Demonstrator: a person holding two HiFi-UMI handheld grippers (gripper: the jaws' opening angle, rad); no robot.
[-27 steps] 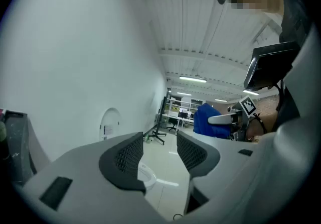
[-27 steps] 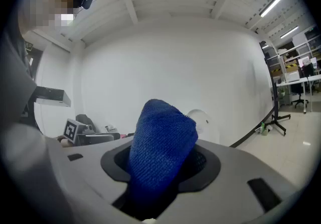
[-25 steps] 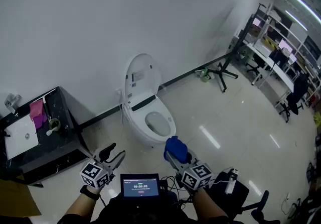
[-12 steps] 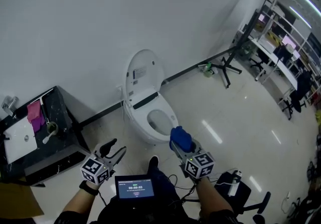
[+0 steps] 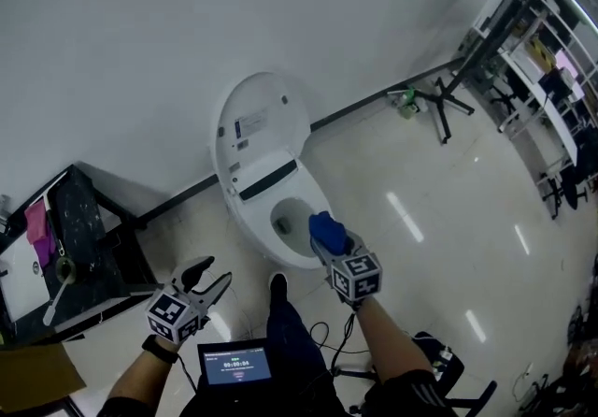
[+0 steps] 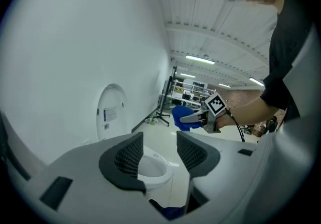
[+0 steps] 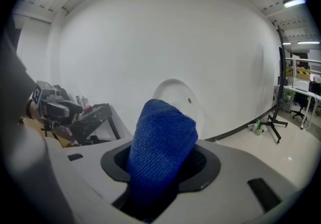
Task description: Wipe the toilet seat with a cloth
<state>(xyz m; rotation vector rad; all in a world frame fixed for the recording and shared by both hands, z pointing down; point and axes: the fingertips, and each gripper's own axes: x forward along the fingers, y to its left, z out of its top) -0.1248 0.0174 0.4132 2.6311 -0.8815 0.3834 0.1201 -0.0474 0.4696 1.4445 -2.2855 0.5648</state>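
A white toilet (image 5: pixel 266 183) stands against the wall with its lid (image 5: pixel 260 121) up and the seat (image 5: pixel 322 256) down around the bowl. My right gripper (image 5: pixel 324 234) hangs over the seat's front right rim, shut on a bunched blue cloth (image 5: pixel 326 230) (image 7: pixel 159 145) that fills the jaws. The left gripper (image 5: pixel 204 280) stays low at the left of the toilet, open and empty. In the left gripper view the seat (image 6: pixel 151 168) shows between its jaws, with the right gripper and cloth (image 6: pixel 186 117) beyond.
A black stand (image 5: pixel 70 247) with a white sink, pink cloths and a brush sits left of the toilet. A tablet (image 5: pixel 230 366) hangs at my waist, my shoe (image 5: pixel 277 288) is by the toilet base. Chairs and shelving (image 5: pixel 551 60) fill the far right.
I have stepped closer to the toilet. The right gripper carried the blue cloth forward from in front of the bowl to over the seat rim. The left gripper stayed low and open.
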